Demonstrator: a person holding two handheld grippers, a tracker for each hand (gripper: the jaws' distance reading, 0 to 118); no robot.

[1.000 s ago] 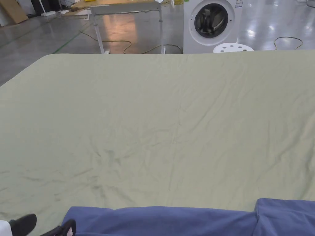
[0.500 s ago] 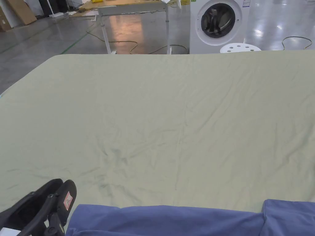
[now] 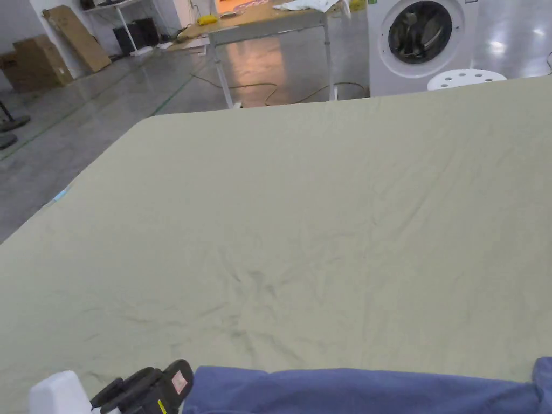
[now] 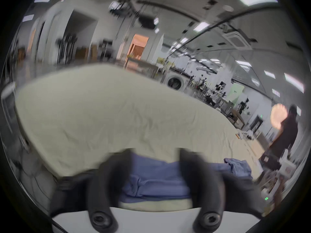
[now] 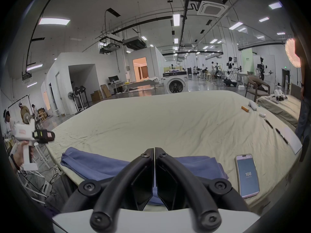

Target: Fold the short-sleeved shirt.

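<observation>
A blue short-sleeved shirt (image 3: 345, 391) lies in a long flattened band along the near edge of the bed (image 3: 323, 215), which has a pale green sheet. My left gripper (image 3: 161, 384) is at the shirt's left end, close to its edge. In the blurred left gripper view its jaws stand wide apart, and my left gripper (image 4: 155, 154) has the shirt (image 4: 156, 177) lying beyond the gap. My right gripper (image 5: 154, 148) is shut with nothing between the tips. It hovers over the middle of the shirt (image 5: 94, 162). Off to the left, a hand holds the left gripper (image 5: 42, 135).
A phone (image 5: 247, 176) lies on the sheet right of the shirt. A white pad (image 5: 291, 139), pens and an orange cylinder (image 5: 244, 108) sit along the right edge, where a person (image 5: 304, 112) stands. A washing machine (image 3: 420, 43) and white stool (image 3: 466, 78) stand beyond the bed.
The head camera has swung left, shifting the scene right. My left gripper rose at the shirt's left end half a second ago and now sits lower, against that end.
</observation>
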